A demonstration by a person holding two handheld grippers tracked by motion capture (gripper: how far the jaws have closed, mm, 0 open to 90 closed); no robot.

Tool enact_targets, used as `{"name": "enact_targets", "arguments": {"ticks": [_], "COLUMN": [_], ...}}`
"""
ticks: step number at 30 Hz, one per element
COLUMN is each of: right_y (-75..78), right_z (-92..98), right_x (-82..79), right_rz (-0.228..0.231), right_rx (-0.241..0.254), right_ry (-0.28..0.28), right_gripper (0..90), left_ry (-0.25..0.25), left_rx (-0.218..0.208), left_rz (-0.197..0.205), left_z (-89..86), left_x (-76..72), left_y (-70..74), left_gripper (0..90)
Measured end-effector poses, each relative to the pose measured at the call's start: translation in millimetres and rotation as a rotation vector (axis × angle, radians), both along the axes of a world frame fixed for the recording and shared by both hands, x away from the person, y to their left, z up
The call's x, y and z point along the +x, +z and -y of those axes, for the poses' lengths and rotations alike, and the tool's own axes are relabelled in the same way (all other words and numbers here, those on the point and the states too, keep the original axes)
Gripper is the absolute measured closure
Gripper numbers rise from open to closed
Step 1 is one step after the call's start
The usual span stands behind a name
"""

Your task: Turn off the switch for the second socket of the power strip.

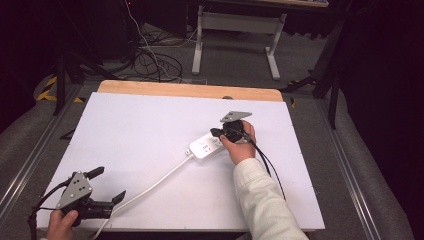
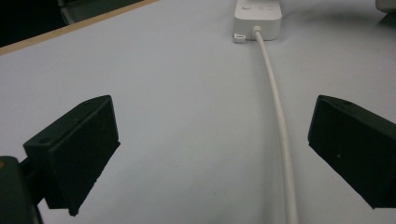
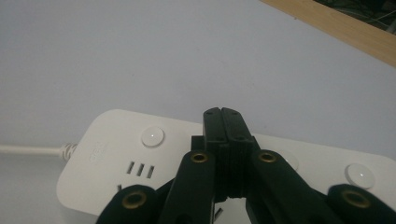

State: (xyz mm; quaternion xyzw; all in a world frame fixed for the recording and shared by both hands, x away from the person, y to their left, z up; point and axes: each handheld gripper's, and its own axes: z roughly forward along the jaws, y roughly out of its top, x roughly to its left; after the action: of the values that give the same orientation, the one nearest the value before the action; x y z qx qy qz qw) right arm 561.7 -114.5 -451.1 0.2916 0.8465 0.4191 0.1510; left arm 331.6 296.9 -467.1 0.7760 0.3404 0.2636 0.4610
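A white power strip [image 1: 205,146] lies right of the middle of the white table [image 1: 150,125], and its white cable [image 1: 150,187] runs toward the near left edge. My right gripper [image 1: 216,132] is shut, with nothing between its jaws. In the right gripper view its joined tips [image 3: 222,114] sit over the power strip's top face [image 3: 116,149], between two round buttons [image 3: 152,136]; I cannot tell whether they touch it. My left gripper [image 1: 111,184] rests open at the near left corner. In the left gripper view the cable [image 2: 280,121] passes between the wide-apart jaws toward the power strip [image 2: 258,16].
A wooden strip [image 1: 190,90] borders the table's far edge. Beyond it, a desk frame [image 1: 235,30] and loose cables [image 1: 150,60] stand on the floor. Metal rails [image 1: 30,160] run along both sides of the table.
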Motion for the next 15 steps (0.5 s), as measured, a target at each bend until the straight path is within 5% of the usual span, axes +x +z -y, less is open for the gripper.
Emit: {"name": "enact_targets", "arguments": {"ticks": [15], "right_y": [-7.4], "right_z": [-9.1], "right_x": [1.6], "right_rz": [-0.007], "right_rx": [-0.031], "right_ry": [0.006], "right_gripper": [90.0], "left_ry": [-0.002], "left_rx": [0.006], "left_rz": [0.002], "left_z": [-0.2], "left_x": [0.4], "left_y": [0.0], "left_gripper": [2.4]}}
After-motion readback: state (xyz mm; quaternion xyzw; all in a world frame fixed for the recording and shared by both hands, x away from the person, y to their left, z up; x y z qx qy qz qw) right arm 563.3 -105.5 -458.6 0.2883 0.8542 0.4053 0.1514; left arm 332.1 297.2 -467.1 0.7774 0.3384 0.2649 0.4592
